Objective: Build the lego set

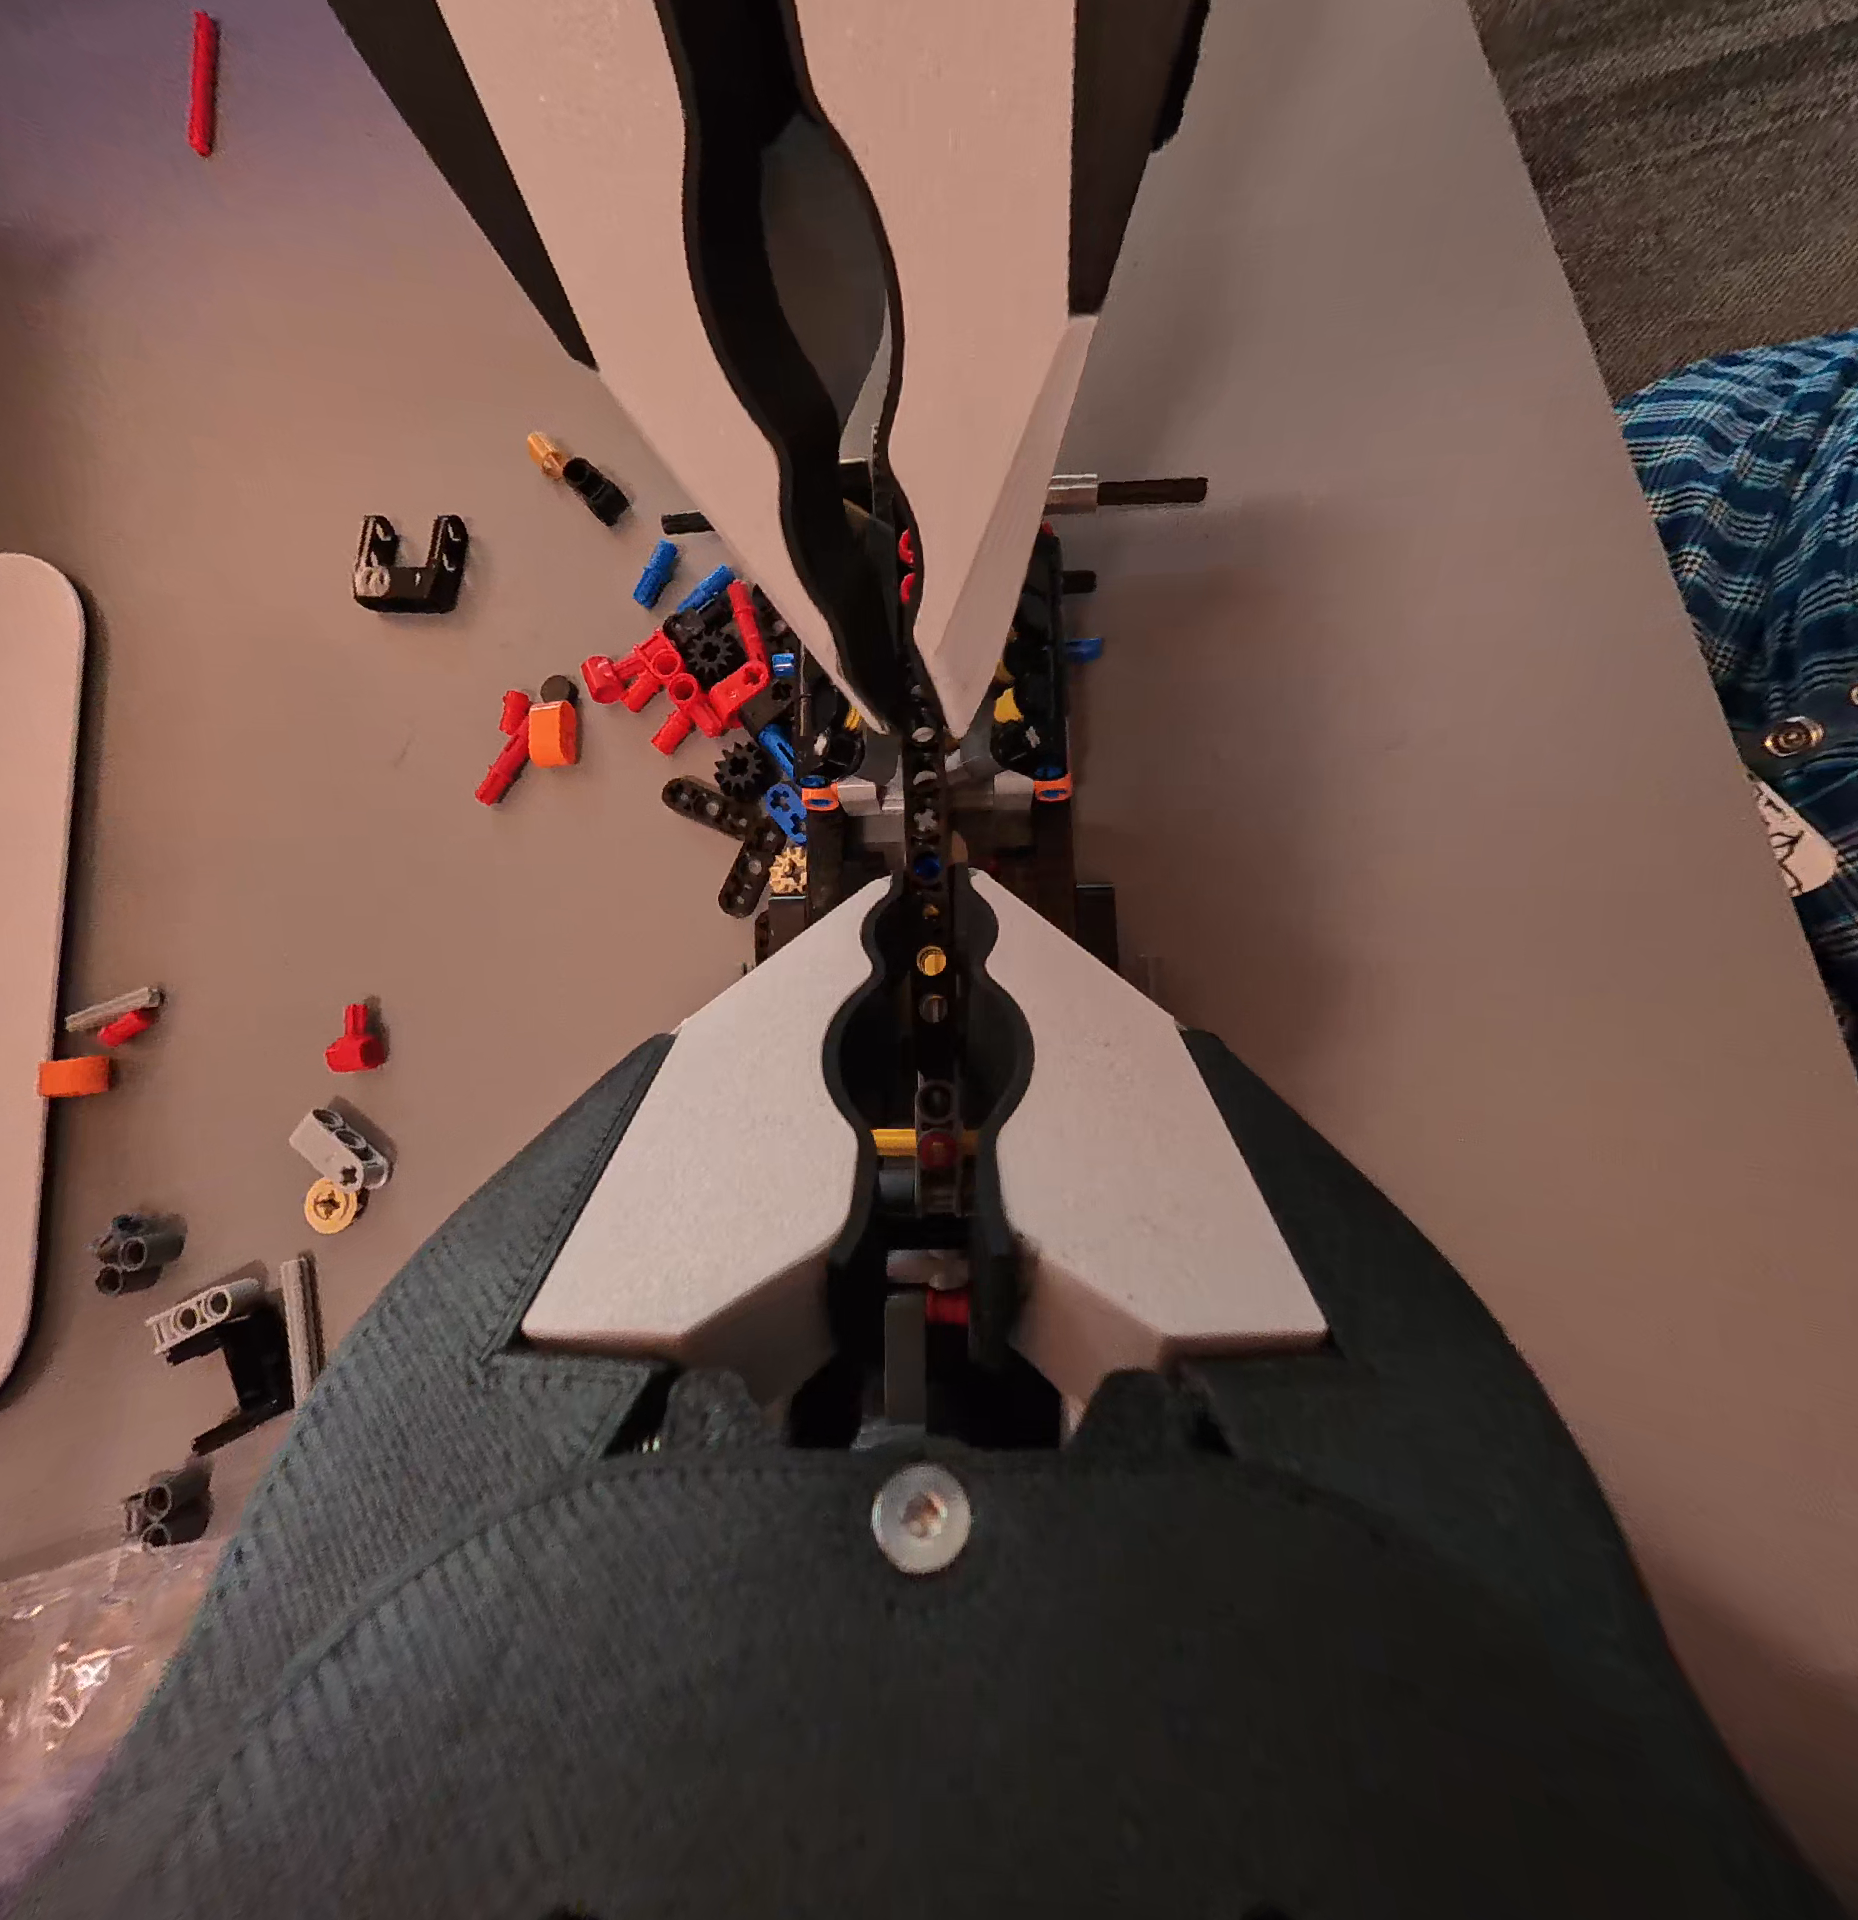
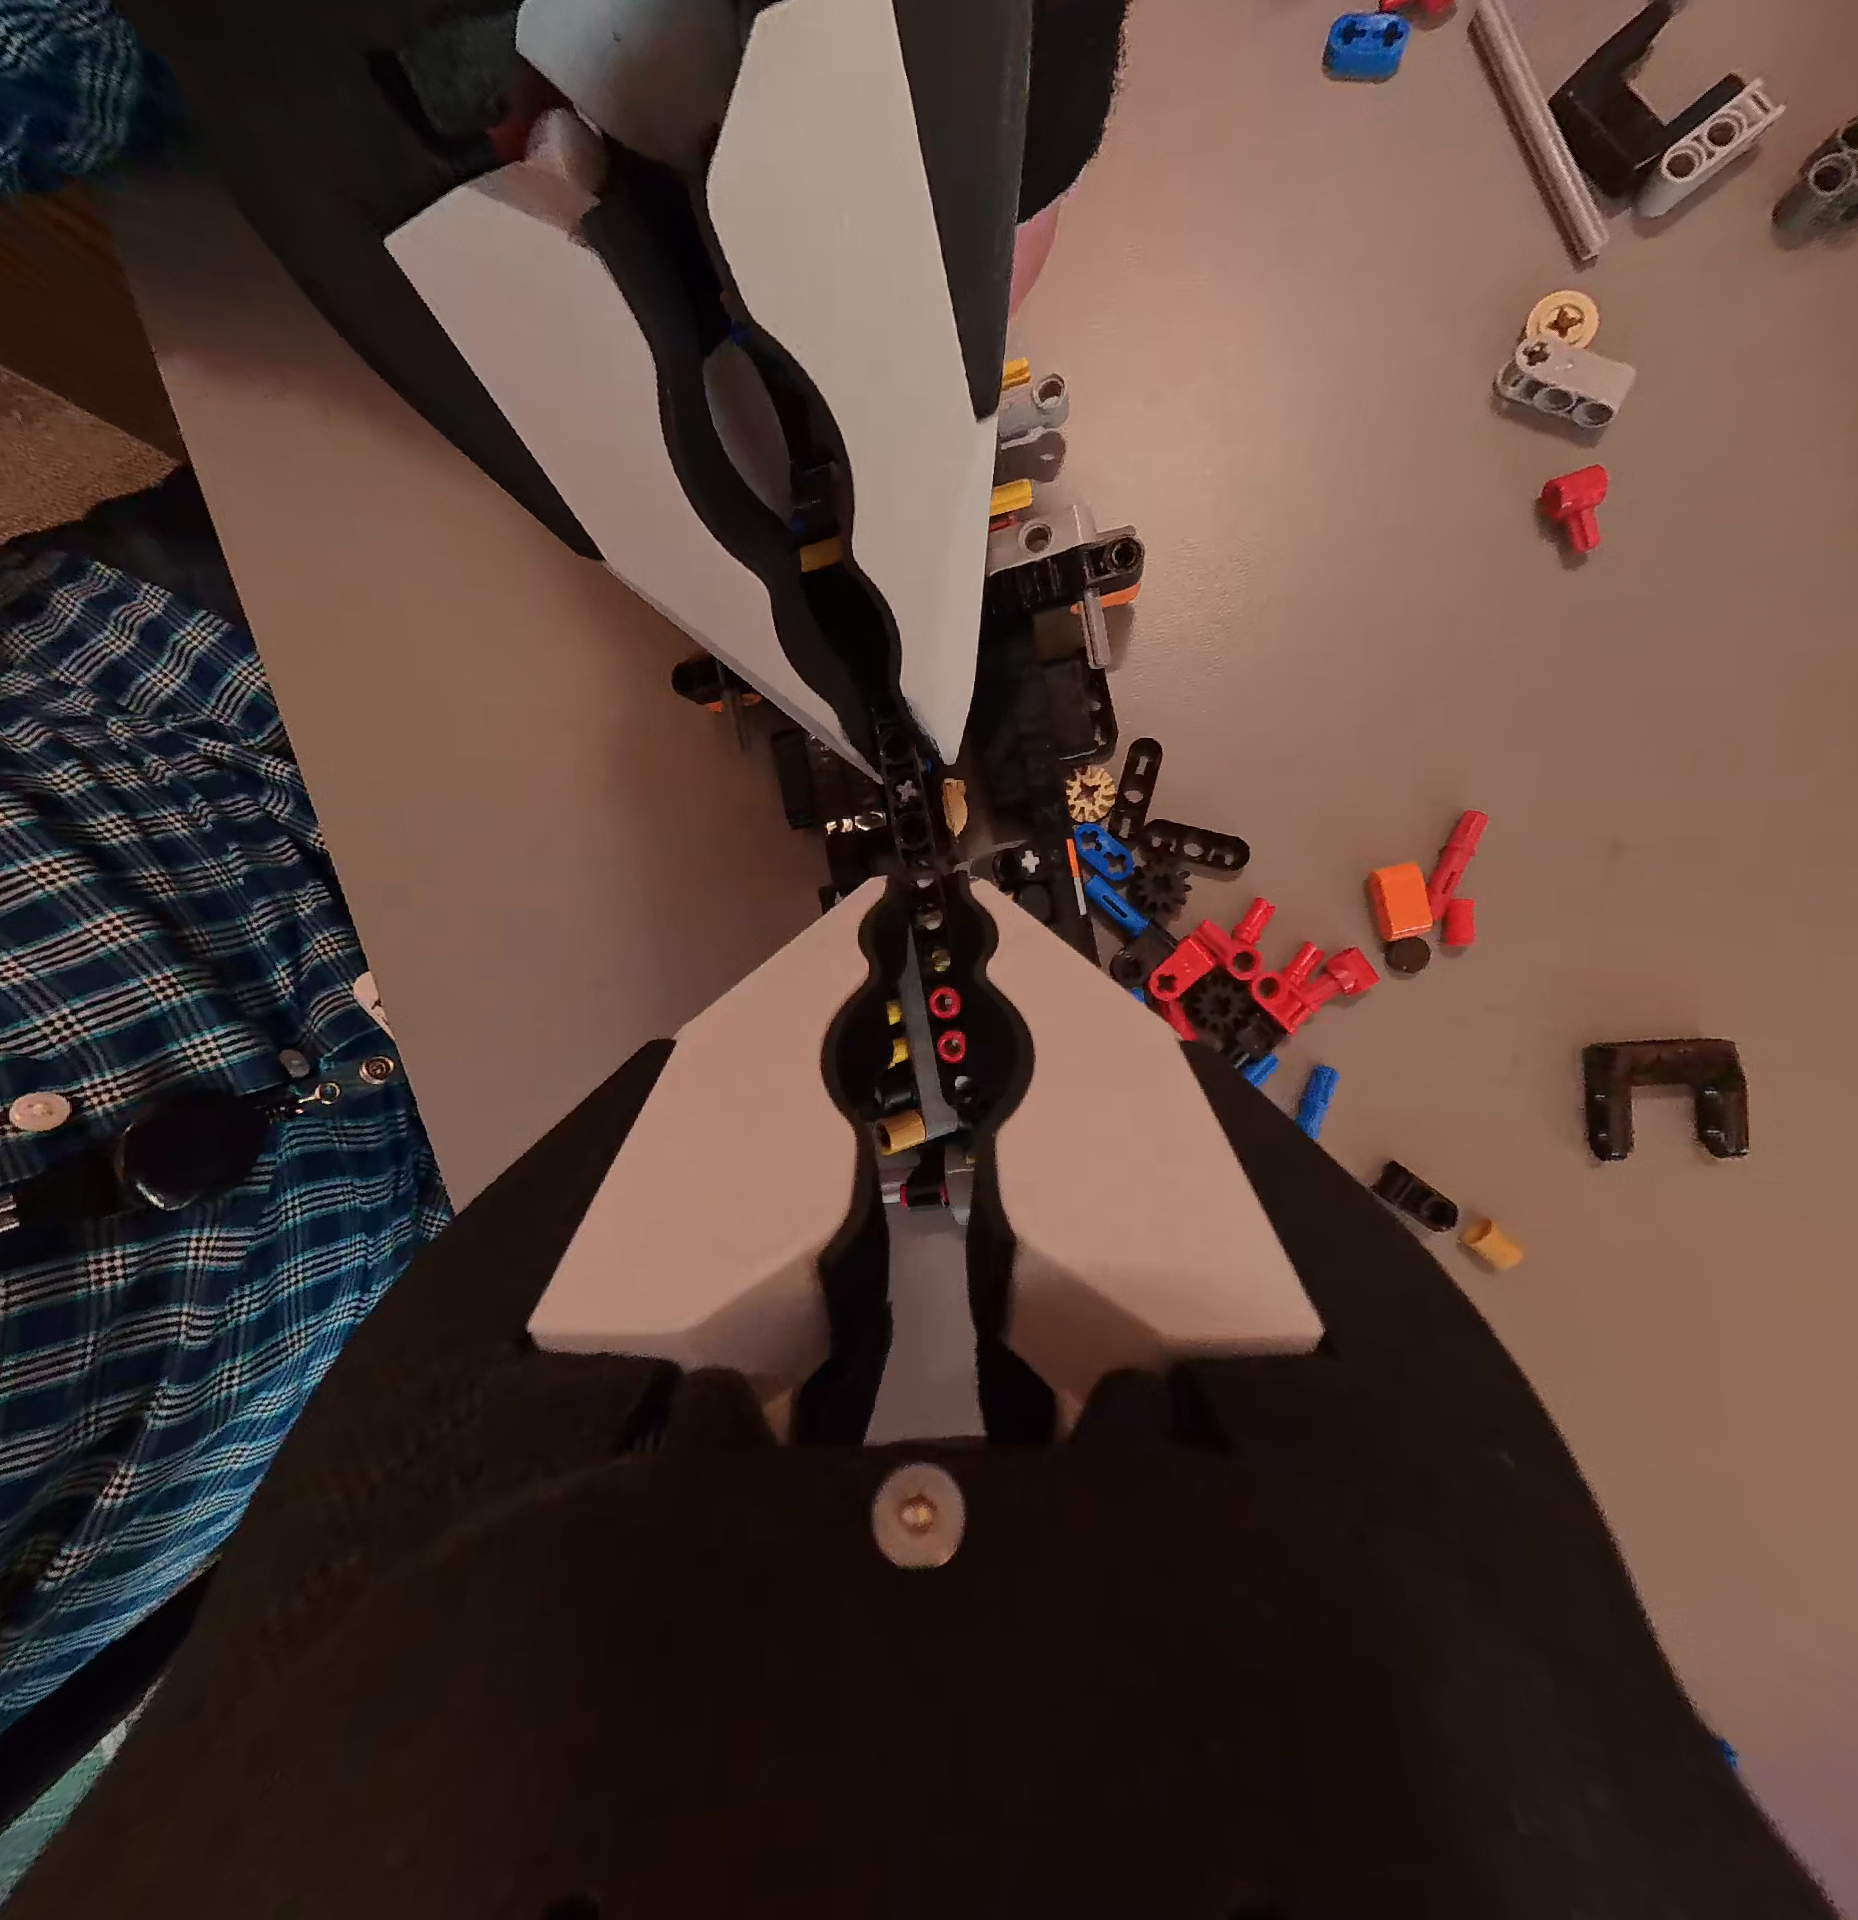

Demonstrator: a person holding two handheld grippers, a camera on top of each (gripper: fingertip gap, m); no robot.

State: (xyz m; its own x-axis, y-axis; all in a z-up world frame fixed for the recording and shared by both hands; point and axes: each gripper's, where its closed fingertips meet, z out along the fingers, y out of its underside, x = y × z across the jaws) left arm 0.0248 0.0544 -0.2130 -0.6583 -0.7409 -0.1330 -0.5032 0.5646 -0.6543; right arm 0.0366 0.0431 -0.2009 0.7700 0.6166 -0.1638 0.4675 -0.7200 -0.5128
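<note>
Clamping one black lego assembly (image 1: 930, 821), both hand-held grippers (image 1: 930, 878) (image 2: 920, 878) meet; only the left view shows a red axle (image 1: 203, 83).

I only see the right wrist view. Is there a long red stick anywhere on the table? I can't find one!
Observer: Yes. The left wrist view shows a long red stick lying alone on the table, far from the pile of pieces.
Child: Is there a bag the pieces came in?
Observer: A clear crinkly plastic bag lies at the lower left corner of that view.
Child: Anything else I'm missing?
Observer: A pale board with rounded corners lies at the left, with an orange piece at its edge.
</note>
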